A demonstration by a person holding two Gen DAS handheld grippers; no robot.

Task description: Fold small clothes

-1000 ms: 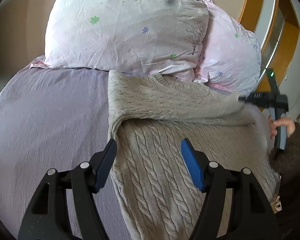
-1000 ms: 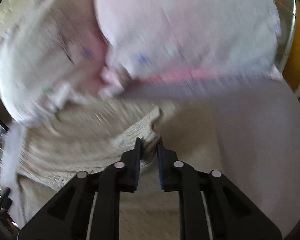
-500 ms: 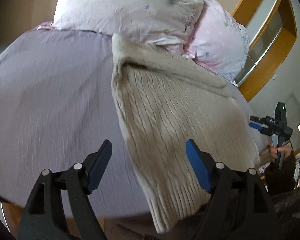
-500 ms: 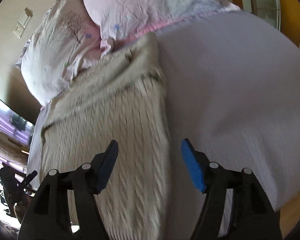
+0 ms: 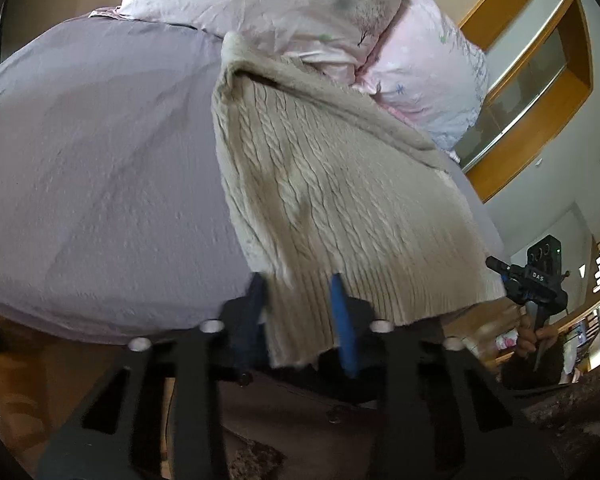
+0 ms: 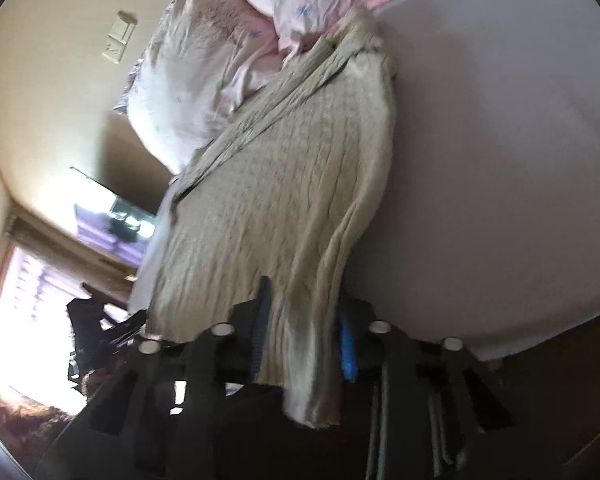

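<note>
A beige cable-knit sweater (image 5: 332,184) lies on the lilac bed sheet (image 5: 100,184), its sleeves folded across the top near the pillows. Its ribbed hem hangs over the bed's near edge. My left gripper (image 5: 300,312) has its fingers on both sides of the hem's left corner, closing on it. In the right wrist view the same sweater (image 6: 284,184) runs away from me, and my right gripper (image 6: 304,328) has its fingers on both sides of the hem's right corner. The right gripper also shows in the left wrist view (image 5: 500,270) beside the hem.
Two pale floral pillows (image 5: 300,4) lie at the head of the bed, touching the sweater's top; they also show in the right wrist view (image 6: 220,60). A wooden-framed window (image 5: 532,80) is at the right. The bed's near edge (image 5: 112,328) drops to a dark floor.
Both grippers have drawn back from the top of the sweater to the hem at the bed's near edge and have closed from wide open onto the hem corners.
</note>
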